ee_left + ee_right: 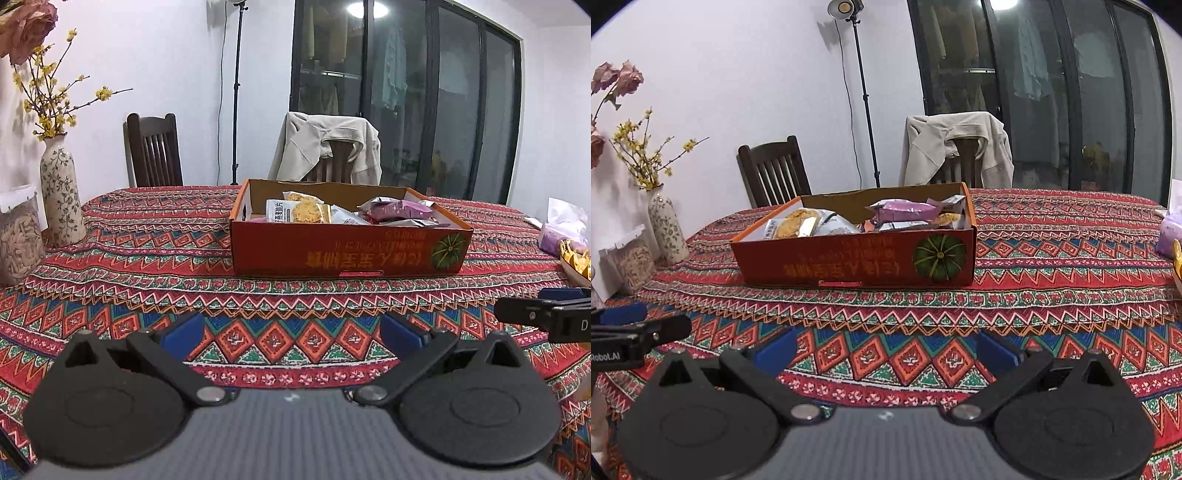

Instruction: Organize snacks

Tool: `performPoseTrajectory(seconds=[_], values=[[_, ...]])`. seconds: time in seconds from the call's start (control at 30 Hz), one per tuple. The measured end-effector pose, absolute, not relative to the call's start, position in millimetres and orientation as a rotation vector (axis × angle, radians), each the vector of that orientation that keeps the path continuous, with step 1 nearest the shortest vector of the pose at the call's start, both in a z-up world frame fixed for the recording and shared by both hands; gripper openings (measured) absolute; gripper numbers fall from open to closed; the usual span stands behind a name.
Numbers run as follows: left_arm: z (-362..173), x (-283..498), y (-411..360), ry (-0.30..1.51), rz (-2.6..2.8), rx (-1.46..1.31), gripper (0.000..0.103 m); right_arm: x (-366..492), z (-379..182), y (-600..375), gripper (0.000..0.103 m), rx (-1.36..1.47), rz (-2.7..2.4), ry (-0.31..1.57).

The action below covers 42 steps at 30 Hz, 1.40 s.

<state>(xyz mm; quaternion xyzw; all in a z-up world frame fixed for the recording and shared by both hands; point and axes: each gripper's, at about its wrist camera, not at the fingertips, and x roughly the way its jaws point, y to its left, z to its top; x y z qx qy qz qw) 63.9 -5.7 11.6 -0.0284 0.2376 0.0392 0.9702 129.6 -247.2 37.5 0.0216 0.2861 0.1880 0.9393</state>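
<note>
Red cardboard box (347, 251) of snack packets (299, 212) sits mid-table on the patterned tablecloth (147, 258), well ahead of my left gripper (291, 334), whose blue pads (183, 334) stand wide apart on nothing; a floral vase (61, 195) stands far left. Right wrist view: my right gripper (886, 349) likewise gapes empty, the box beyond it, the left gripper's tip at the left edge.

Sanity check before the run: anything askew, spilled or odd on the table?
Nothing spilled or damaged. One oddity: the orange cardboard box sits with its printed lettering and pumpkin picture upside down toward the cameras. The snack packets inside lie loosely jumbled, not in rows. Both grippers, left and right, are open and empty.
</note>
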Motion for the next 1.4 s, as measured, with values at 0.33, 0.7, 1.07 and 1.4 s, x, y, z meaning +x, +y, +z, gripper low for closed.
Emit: performPoseTrajectory(seconds=[0.33,0.7,1.07,1.4], values=[[7.6,66.8,-4.7,0.497,0.089,-0.057,0.103,131.0,36.4,-246.9,0.103,0.043,0.382,0.591],[5.9,68.3,-5.6,0.500,0.085,-0.056,0.103,132.2,35.7,-247.2,0.103,0.043,0.382,0.594],[3.3,67.9,-4.3,0.505,0.086,-0.060,0.103,132.6,34.1,-247.3,0.103,0.044,0.381,0.597],[3.1,68.1,-4.3,0.506,0.087,-0.059,0.103,132.4,33.4,-247.5,0.103,0.044,0.380,0.598]])
